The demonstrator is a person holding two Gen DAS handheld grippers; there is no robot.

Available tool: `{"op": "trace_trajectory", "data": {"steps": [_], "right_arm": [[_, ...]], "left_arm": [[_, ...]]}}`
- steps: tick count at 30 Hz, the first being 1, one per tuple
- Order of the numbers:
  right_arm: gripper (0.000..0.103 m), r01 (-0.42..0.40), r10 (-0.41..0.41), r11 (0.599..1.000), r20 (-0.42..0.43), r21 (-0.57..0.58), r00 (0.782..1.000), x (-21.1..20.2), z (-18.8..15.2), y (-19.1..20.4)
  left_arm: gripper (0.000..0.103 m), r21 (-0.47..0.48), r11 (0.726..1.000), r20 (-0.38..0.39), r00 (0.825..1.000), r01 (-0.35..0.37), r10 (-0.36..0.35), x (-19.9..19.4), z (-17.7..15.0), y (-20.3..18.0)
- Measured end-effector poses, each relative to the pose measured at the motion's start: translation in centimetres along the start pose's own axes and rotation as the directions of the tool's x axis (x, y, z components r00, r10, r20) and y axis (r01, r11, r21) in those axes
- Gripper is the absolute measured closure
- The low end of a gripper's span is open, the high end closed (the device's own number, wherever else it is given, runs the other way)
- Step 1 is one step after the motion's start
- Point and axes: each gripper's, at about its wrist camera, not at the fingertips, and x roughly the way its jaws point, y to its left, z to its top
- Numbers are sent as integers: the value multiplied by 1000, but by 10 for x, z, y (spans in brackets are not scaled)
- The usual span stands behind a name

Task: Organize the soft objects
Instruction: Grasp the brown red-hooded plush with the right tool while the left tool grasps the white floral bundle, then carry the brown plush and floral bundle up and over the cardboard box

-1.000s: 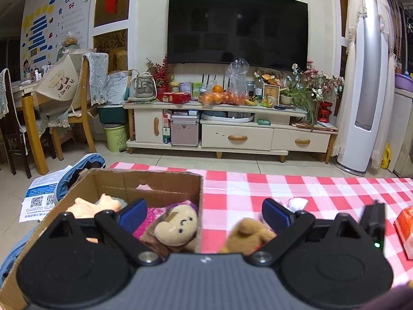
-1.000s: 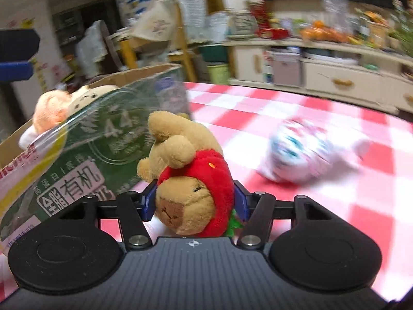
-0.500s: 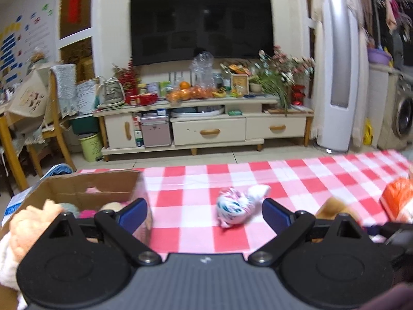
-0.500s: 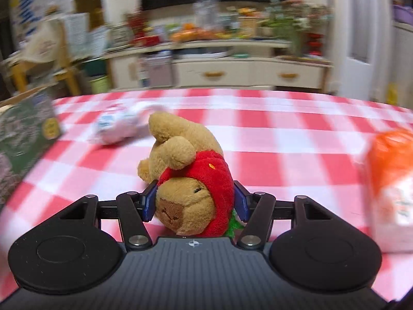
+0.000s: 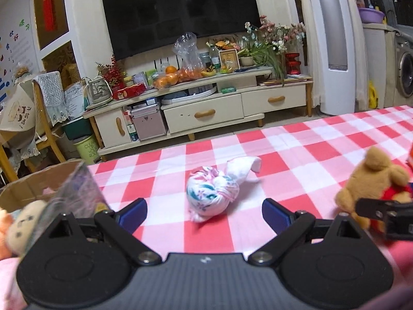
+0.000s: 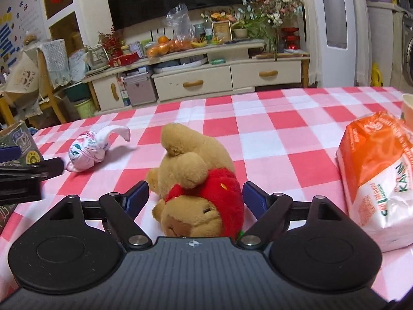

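Note:
A brown plush bear in a red top (image 6: pixel 196 180) lies on the red-and-white checked tablecloth (image 6: pixel 271 118) between the fingers of my right gripper (image 6: pixel 195 197), which is open around it, pads clear of it. It also shows in the left wrist view (image 5: pixel 371 180) at the right. A knotted white floral sock bundle (image 5: pixel 214 193) lies just ahead of my open, empty left gripper (image 5: pixel 204 213); it also shows in the right wrist view (image 6: pixel 90 152). A cardboard box (image 5: pixel 41 186) with plush toys (image 5: pixel 23 222) stands at the left.
An orange-and-white tissue pack (image 6: pixel 376 175) lies on the table to the right of the bear, with a paper cup (image 6: pixel 407 108) behind it. The box corner (image 6: pixel 18 139) is at the left. Beyond the table edge are a TV cabinet (image 5: pixel 201 103) and chairs.
My right gripper carried the bear from beside the box to the table's right part, then opened and let it go. My left gripper swung right from the box toward the sock bundle.

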Motion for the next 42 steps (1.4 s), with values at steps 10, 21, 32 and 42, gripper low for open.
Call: {"op": "trace_trajectory", "data": {"steps": [10,21,32,42], "right_arm": [[2,-19,20,999,-21,47,1000,4,6,-10],[12,-46,47,997,-23,63,999,6,8,-11],[27,-49,50,999,-25,11,998,5,9,-6],[28,-11,10,999,-13,-49,1000,5,10,-1]], "left_arm": [[8,33,997,-23,997,-69,70,63,9,-17],[40,12,997,-74,995,-70,71,91,13,-10],[42,-26,999,-86,996,-36,33,83,7,-11],[42,-56,998,-93,996,-8,3,58,-4,-18]]}}
